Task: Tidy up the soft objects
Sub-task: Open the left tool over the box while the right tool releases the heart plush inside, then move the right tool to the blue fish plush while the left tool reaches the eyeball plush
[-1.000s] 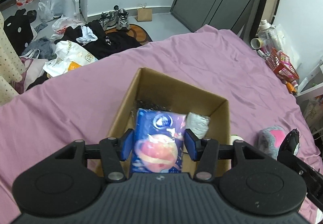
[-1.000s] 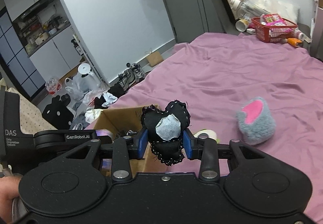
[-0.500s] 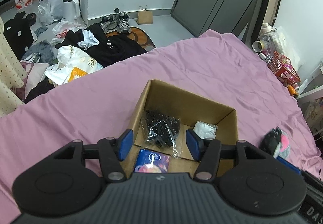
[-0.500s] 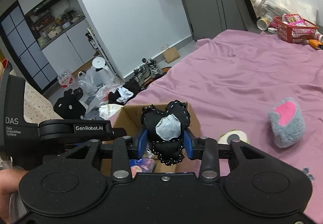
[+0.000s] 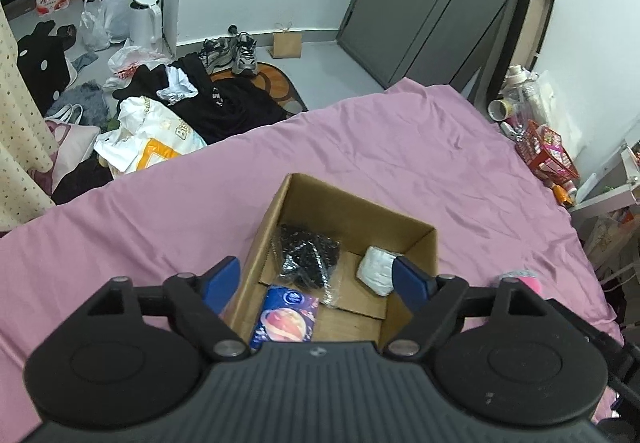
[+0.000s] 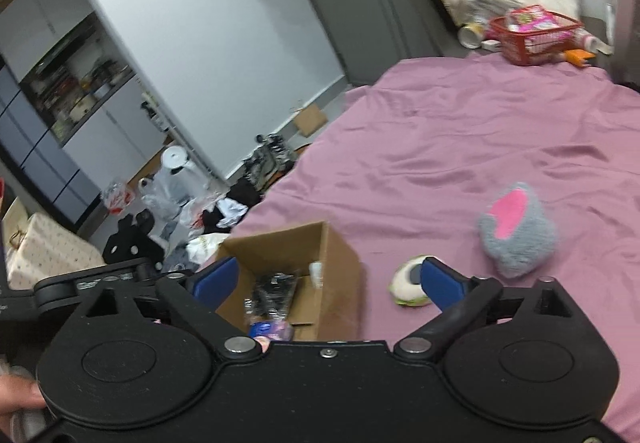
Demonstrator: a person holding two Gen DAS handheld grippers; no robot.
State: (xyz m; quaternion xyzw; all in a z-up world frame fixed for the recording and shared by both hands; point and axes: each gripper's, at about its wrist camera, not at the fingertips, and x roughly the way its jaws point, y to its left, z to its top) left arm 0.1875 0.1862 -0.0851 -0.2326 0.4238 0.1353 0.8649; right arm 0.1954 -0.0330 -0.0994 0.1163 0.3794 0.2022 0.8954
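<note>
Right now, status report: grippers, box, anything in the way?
Left gripper open, empty, over box. Right gripper open, empty. Tissue pack, black bundle, white wad in box. Grey plush on bed; nothing blocking.

We see our left gripper (image 5: 316, 279) and right gripper (image 6: 326, 279) alike: black ribbed bodies, round discs, silver screws, blue-padded fingers (image 5: 222, 277), white lettering on one arm.

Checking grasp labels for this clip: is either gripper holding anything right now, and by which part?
Nothing is held. The left gripper and the right gripper both stand wide open and empty above the cardboard box.
</note>
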